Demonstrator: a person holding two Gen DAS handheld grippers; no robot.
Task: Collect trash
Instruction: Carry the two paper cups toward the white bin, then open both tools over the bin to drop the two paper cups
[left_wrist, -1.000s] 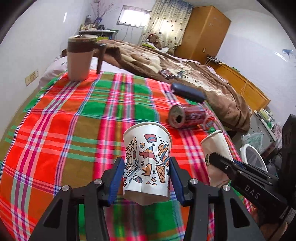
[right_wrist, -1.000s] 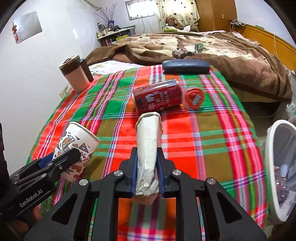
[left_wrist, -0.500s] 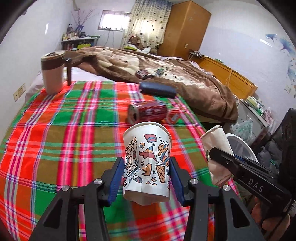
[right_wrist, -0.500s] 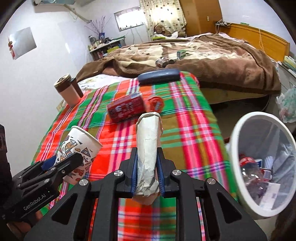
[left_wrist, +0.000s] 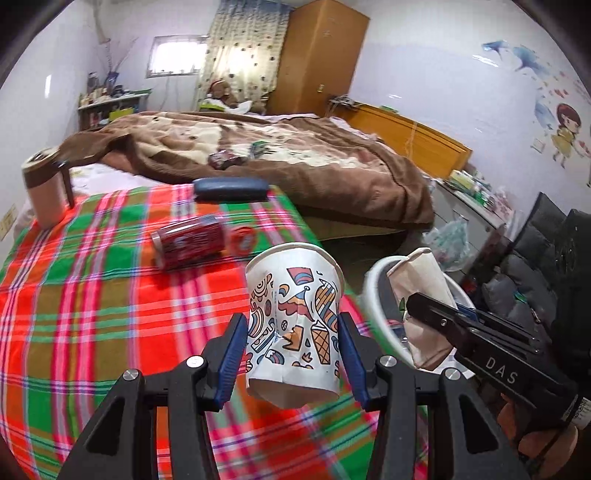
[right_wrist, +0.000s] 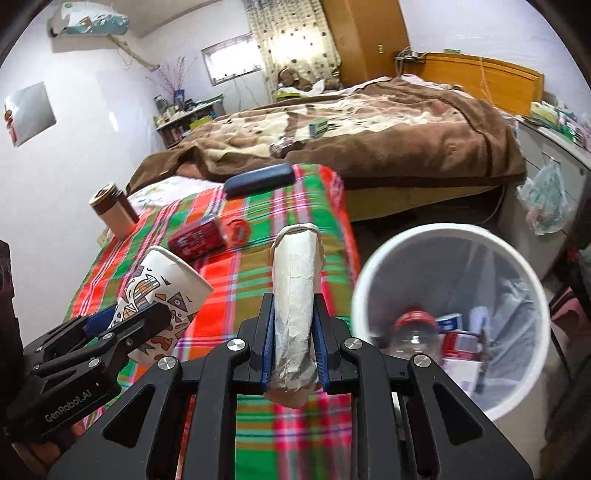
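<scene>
My left gripper (left_wrist: 293, 343) is shut on a patterned paper cup (left_wrist: 295, 317), held upright above the plaid-covered table's right edge. My right gripper (right_wrist: 293, 343) is shut on a flattened white paper cup (right_wrist: 295, 295), held above the table edge beside a white trash bin (right_wrist: 373, 280). The bin holds a plastic bottle (right_wrist: 410, 328) and boxes. The patterned cup also shows in the right wrist view (right_wrist: 162, 291); the flattened cup shows in the left wrist view (left_wrist: 421, 291), in front of the bin (left_wrist: 373, 291). A red soda can (left_wrist: 190, 240) and a red lid (left_wrist: 243, 238) lie on the cloth.
A brown tumbler (left_wrist: 42, 192) stands at the table's far left. A dark blue case (left_wrist: 231, 186) lies at its far edge. A bed with a brown blanket (left_wrist: 295, 155) is behind. A bagged side table (right_wrist: 543, 199) and dark furniture (left_wrist: 535, 258) stand right of the bin.
Both grippers have swung right with their cups, away from the table's middle. The trash bin has come closer and larger in both views.
</scene>
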